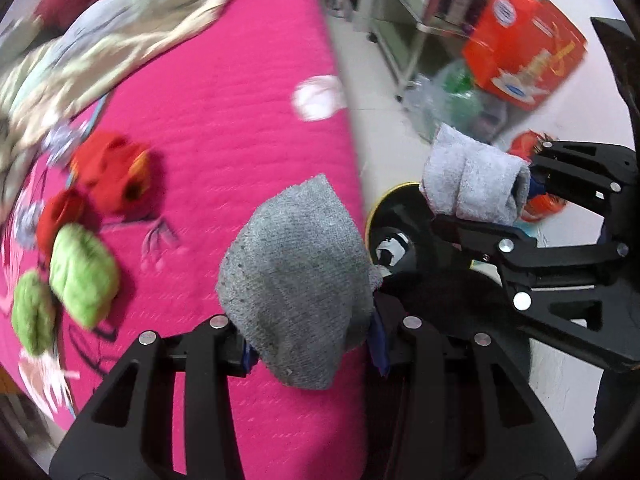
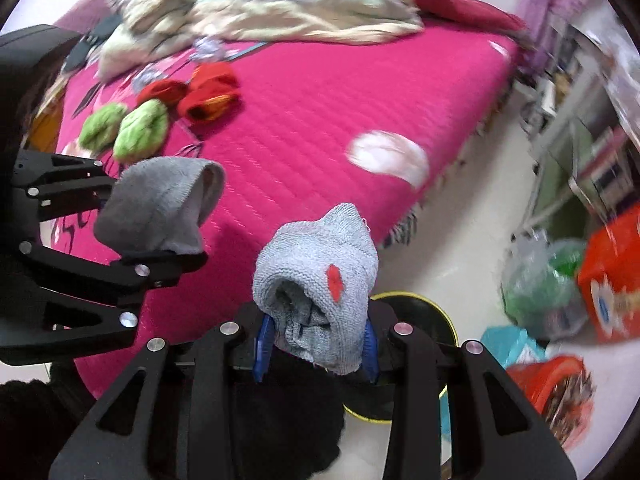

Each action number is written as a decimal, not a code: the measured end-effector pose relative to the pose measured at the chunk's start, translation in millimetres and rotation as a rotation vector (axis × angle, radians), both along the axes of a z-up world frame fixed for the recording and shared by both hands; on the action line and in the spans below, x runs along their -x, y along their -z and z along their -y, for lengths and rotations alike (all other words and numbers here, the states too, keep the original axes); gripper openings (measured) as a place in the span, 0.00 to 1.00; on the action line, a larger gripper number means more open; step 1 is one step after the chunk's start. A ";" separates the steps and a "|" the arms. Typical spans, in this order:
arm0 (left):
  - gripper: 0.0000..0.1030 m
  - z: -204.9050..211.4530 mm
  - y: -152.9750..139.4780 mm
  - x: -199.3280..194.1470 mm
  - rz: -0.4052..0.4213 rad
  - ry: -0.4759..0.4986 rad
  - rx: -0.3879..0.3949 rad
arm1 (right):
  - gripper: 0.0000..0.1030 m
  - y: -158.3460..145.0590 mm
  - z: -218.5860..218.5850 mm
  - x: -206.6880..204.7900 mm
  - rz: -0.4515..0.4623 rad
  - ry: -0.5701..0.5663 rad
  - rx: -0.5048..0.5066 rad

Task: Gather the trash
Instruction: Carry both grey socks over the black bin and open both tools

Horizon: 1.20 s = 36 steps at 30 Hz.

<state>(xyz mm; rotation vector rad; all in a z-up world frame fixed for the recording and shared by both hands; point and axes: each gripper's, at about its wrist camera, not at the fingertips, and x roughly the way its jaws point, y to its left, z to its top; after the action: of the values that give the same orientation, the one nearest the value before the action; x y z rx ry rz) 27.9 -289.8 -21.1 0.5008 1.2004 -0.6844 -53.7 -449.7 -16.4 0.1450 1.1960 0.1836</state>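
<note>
My left gripper (image 1: 312,344) is shut on a rolled dark grey sock (image 1: 296,276) that hangs over the edge of the pink bed (image 1: 240,120). My right gripper (image 2: 316,346) is shut on a lighter grey sock (image 2: 320,276) with a red spot. Each gripper shows in the other's view: the right gripper (image 1: 492,200) with its sock (image 1: 472,180), and the left gripper (image 2: 152,224) with its sock (image 2: 160,200). A black bin with a yellow rim (image 1: 380,204) (image 2: 436,308) stands on the floor beside the bed, below both grippers.
Two green sock rolls (image 2: 128,132) and red ones (image 2: 208,96) lie on the bed, with a white round item (image 2: 388,156) and a crumpled blanket (image 2: 260,12). A red box (image 1: 520,44), a clear bag of bottles (image 2: 540,284) and a red wrapper (image 2: 556,392) are on the floor by a shelf.
</note>
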 end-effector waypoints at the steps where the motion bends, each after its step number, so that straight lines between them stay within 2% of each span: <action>1: 0.41 6.9 1.5 0.9 0.000 0.020 -0.002 | 0.32 -0.2 4.9 3.7 0.000 0.019 -0.002; 16: 0.42 109.4 26.9 32.1 -0.095 0.307 0.013 | 0.32 9.5 92.4 77.6 -0.037 0.329 0.002; 18: 0.55 125.4 35.0 35.6 -0.122 0.343 0.008 | 0.32 12.0 99.2 83.7 -0.045 0.358 0.004; 19: 0.67 130.0 39.8 36.2 -0.132 0.351 -0.014 | 0.32 14.0 103.5 87.1 -0.053 0.373 0.006; 20: 0.72 134.4 44.5 37.0 -0.140 0.355 -0.033 | 0.32 16.0 108.0 90.0 -0.061 0.388 0.009; 23: 0.77 139.0 48.6 38.7 -0.129 0.362 -0.051 | 0.32 19.5 116.2 95.4 -0.074 0.410 0.008; 28: 0.78 130.6 47.0 35.0 -0.083 0.335 -0.062 | 0.32 29.0 120.3 92.8 -0.100 0.414 0.007; 31: 0.80 122.7 43.7 31.4 -0.055 0.314 -0.067 | 0.40 41.5 118.0 86.3 -0.137 0.407 0.013; 33: 0.83 117.6 41.5 30.1 -0.040 0.304 -0.074 | 0.50 51.0 116.0 81.9 -0.159 0.406 0.022; 34: 0.83 115.4 40.6 29.4 -0.036 0.299 -0.075 | 0.50 54.5 115.9 80.2 -0.169 0.404 0.021; 36: 0.83 111.3 39.6 28.3 -0.040 0.296 -0.079 | 0.64 62.5 115.8 77.0 -0.192 0.402 0.009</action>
<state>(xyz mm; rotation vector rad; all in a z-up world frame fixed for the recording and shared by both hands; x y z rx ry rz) -0.3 -401.1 -60.8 0.7433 1.2058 -0.9044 -130.6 -565.5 -78.9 0.3982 1.3321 -0.1920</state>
